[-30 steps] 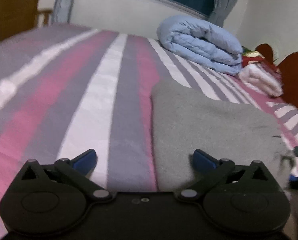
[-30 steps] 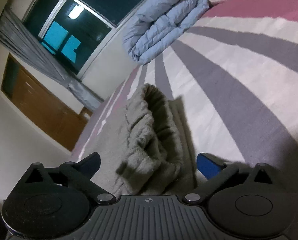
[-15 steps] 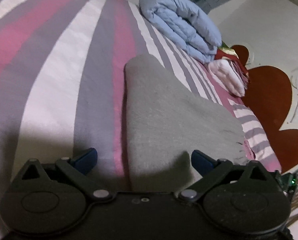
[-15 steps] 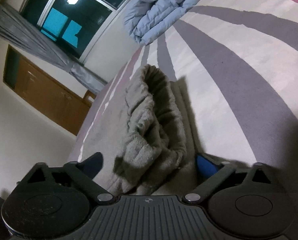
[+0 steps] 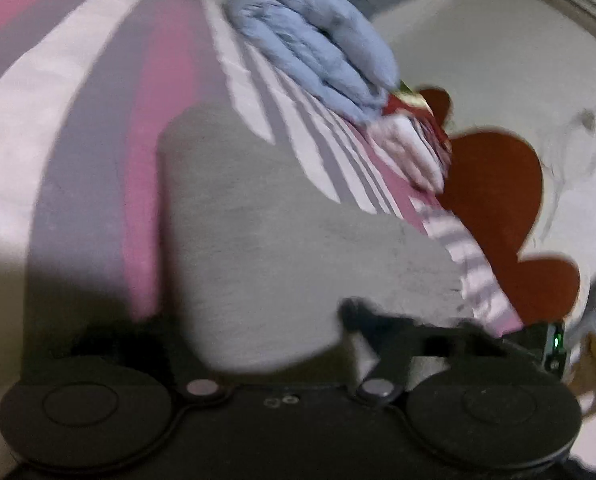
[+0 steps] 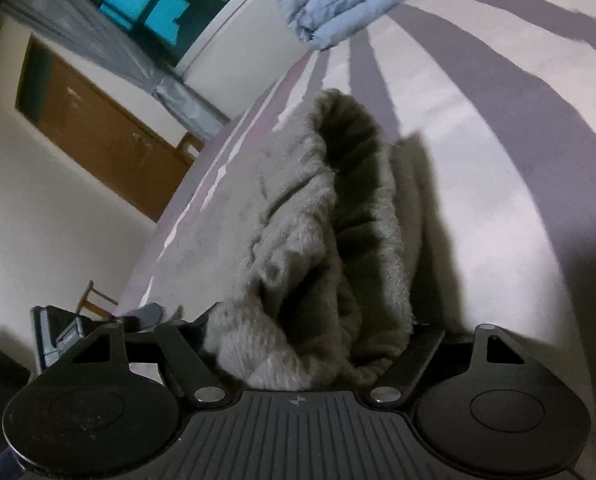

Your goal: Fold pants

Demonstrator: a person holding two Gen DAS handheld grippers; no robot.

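- The right hand-held gripper (image 6: 310, 332) has its fingers spread around the bunched near end of the grey pants (image 6: 318, 240); whether it pinches the cloth, I cannot tell.
- The left hand-held gripper (image 5: 234, 320) is low over the flat part of the pants (image 5: 278, 220), blurred, its grip unreadable too.
- The pants lie on the striped bed (image 5: 78, 120), the blue quilt (image 5: 310, 32) well beyond.
- Risk: thick fleece could slip from a shallow bite, spoiling the fold.

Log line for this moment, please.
stage: grasping | left gripper: around grey pants edge, closure unclear (blur) | right gripper: around bunched pants end | surface: striped bed
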